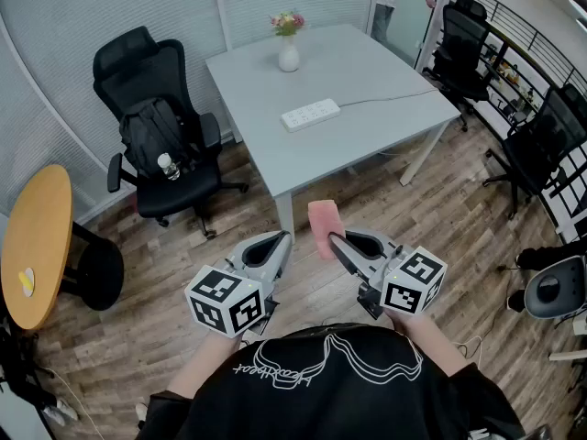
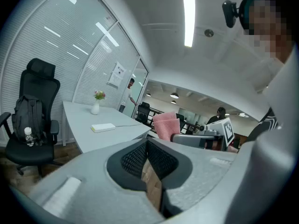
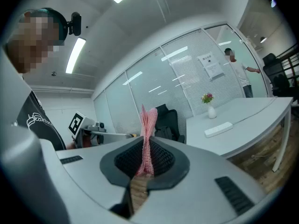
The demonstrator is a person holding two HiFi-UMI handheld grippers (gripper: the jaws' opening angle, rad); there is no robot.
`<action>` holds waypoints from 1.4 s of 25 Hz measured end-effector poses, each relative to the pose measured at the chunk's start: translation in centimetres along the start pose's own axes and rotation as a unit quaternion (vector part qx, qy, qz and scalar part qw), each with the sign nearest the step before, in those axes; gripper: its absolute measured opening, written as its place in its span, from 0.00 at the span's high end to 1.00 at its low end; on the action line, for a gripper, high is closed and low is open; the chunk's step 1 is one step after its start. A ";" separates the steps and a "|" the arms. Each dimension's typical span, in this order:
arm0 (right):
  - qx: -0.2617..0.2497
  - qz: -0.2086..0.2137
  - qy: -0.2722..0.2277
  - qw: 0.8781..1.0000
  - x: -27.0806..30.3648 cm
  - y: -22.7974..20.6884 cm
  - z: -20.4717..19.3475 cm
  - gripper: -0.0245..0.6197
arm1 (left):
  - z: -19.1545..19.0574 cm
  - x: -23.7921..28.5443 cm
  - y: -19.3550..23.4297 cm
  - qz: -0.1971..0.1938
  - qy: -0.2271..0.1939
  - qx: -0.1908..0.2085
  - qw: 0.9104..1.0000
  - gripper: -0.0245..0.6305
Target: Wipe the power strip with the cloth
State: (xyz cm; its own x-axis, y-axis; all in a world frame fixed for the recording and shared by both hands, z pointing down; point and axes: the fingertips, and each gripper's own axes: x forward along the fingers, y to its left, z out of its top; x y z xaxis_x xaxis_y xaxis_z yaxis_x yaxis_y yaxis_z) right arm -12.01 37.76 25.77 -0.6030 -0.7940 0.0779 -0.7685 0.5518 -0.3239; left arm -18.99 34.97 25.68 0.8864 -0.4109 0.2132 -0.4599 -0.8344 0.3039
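Power strip [image 1: 310, 115], white, oblong, plastic, lying flat near the middle of the pale grey rectangular surface [image 1: 358, 62], upper centre of the head view. Thin cable [image 1: 394, 97] running off toward the right edge. Nothing on top of the strip, so open to a wipe along its whole length. Just above it in the frame, a white vase of flowers [image 1: 288, 55], apart from the strip but near enough to mind during a sweep.

Pink knitted cloth [image 1: 325, 229] well apart from the strip, lower centre of the head view, over the wooden floor [image 1: 229, 209]. Pinched by its lower edge in the right tool [image 1: 336, 242], jaws closed on the fabric, the free part standing up past the tips. Likely held so to leave a loose pad for pressing onto the strip. Same grip plain in the right gripper view, with the folded cloth rising from between the black pads [image 3: 163, 158].

Left tool [image 1: 278, 243] just beside it, lower left of centre, jaws together with nothing between. Probably kept free to steady the strip or its cable.

Both tools low and close to the body, pointing toward the surface. Wiping not yet begun; next, by judgement, a reach forward to bring the cloth onto the strip. Black office chair [image 1: 138, 71] with a backpack [image 1: 156, 136] at upper left, out of that path.
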 end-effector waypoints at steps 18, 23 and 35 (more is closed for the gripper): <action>-0.024 -0.047 -0.009 0.999 0.4 -1.6 1.2 0.90 | 0.1 1.3 1.9 -0.022 0.001 -0.019 1.000 0.94; -0.007 -0.051 -0.011 0.999 1.4 -3.9 1.5 0.90 | 0.4 2.8 3.1 -0.016 0.007 -0.020 1.000 0.94; 0.047 -0.035 0.012 0.998 5.9 -15.0 2.6 0.90 | 2.0 11.5 9.1 0.022 0.032 -0.038 0.999 0.94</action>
State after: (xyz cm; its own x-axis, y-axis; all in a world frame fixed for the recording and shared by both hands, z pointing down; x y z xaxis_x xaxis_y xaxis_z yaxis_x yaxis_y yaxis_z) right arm -3.52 24.12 28.64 -0.5534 -0.8234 0.1253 -0.7866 0.4671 -0.4038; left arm -12.85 21.95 29.05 0.8615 -0.4196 0.2859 -0.5025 -0.7851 0.3621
